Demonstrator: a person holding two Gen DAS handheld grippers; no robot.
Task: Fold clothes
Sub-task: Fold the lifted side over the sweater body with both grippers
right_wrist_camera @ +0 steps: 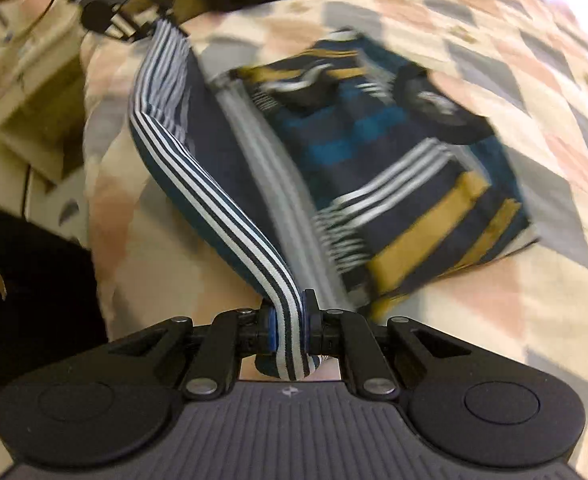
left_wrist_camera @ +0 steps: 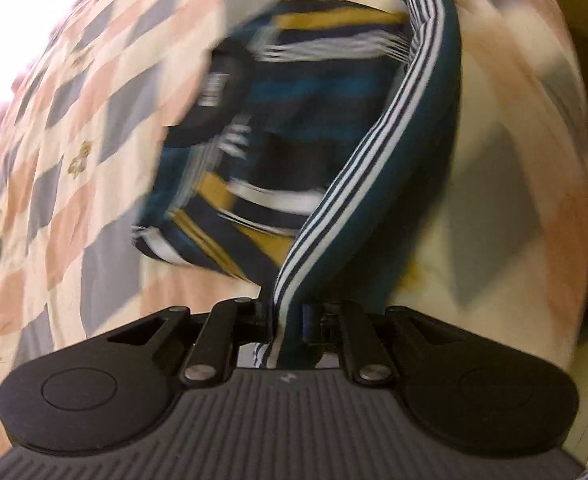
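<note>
A striped shirt (left_wrist_camera: 277,128) in navy, teal, mustard and white lies partly folded on a patchwork bedspread (left_wrist_camera: 73,160). My left gripper (left_wrist_camera: 287,320) is shut on its white-and-navy striped hem edge (left_wrist_camera: 378,152), which stretches away to the other gripper. In the right wrist view my right gripper (right_wrist_camera: 289,320) is shut on the same hem edge (right_wrist_camera: 213,200); the shirt body (right_wrist_camera: 374,152) lies to the right. The left gripper (right_wrist_camera: 133,20) shows at the far end of the hem. Both views are motion-blurred.
The bedspread (right_wrist_camera: 494,320) has pink, grey and cream patches and covers the bed. Its edge drops off at the left of the right wrist view, where pale furniture (right_wrist_camera: 21,92) and a dark gap (right_wrist_camera: 33,300) show.
</note>
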